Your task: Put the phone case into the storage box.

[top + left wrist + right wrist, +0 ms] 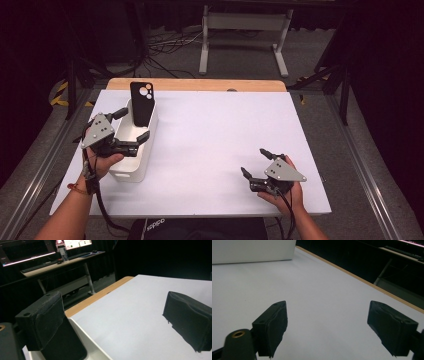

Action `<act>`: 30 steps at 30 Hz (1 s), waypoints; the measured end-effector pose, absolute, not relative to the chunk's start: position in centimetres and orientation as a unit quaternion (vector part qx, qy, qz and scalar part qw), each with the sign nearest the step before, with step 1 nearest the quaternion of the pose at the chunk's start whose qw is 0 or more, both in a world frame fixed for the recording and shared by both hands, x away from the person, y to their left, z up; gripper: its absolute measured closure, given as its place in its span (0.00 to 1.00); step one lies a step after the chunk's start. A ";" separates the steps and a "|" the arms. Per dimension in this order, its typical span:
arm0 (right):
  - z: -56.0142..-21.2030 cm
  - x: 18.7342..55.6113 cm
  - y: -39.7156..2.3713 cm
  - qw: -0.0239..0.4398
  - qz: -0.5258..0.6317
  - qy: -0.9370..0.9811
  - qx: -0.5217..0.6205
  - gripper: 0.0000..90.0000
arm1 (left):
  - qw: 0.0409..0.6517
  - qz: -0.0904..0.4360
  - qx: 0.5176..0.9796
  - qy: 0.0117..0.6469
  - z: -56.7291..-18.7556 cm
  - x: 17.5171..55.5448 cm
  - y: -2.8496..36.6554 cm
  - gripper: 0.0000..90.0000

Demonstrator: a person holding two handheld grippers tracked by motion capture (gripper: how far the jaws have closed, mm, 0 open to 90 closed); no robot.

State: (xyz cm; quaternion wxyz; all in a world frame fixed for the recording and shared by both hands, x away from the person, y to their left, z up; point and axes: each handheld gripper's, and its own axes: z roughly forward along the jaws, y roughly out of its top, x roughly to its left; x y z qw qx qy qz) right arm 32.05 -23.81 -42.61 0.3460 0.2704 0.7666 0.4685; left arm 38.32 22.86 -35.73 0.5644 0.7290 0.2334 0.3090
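Note:
A black phone case (141, 102) stands upright in a white bin (131, 167) at the table's left, leaning on the bin's far end. My left gripper (132, 125) hovers over the bin just in front of the case, jaws wide apart and holding nothing. In the left gripper view the case (68, 345) sits right beside the left jaw, above the bin's rim (91, 343), and the left gripper (112, 312) is open. My right gripper (255, 162) rests near the front right of the table, open. In the right gripper view, bare white surface lies between the right gripper's (327, 317) jaws.
A white sheet (215, 130) covers the table, with a wooden strip (200, 84) along its far edge. The bin's wall (252, 250) shows far off in the right gripper view. A desk frame (242, 30) and cables lie on the floor beyond the table.

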 end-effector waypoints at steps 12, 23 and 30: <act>-42.5 31.9 -23.6 0.345 0.468 0.768 0.268 0.19 | 0.569 0.308 0.732 0.214 -36.0 36.9 22.3 0.05; -42.3 31.7 -23.5 0.345 0.474 0.766 0.265 0.19 | 0.570 0.301 0.737 0.201 -36.3 36.1 21.4 0.04; -42.3 31.6 -23.4 0.343 0.474 0.766 0.265 0.19 | 0.573 0.296 0.740 0.193 -36.6 35.4 20.9 0.05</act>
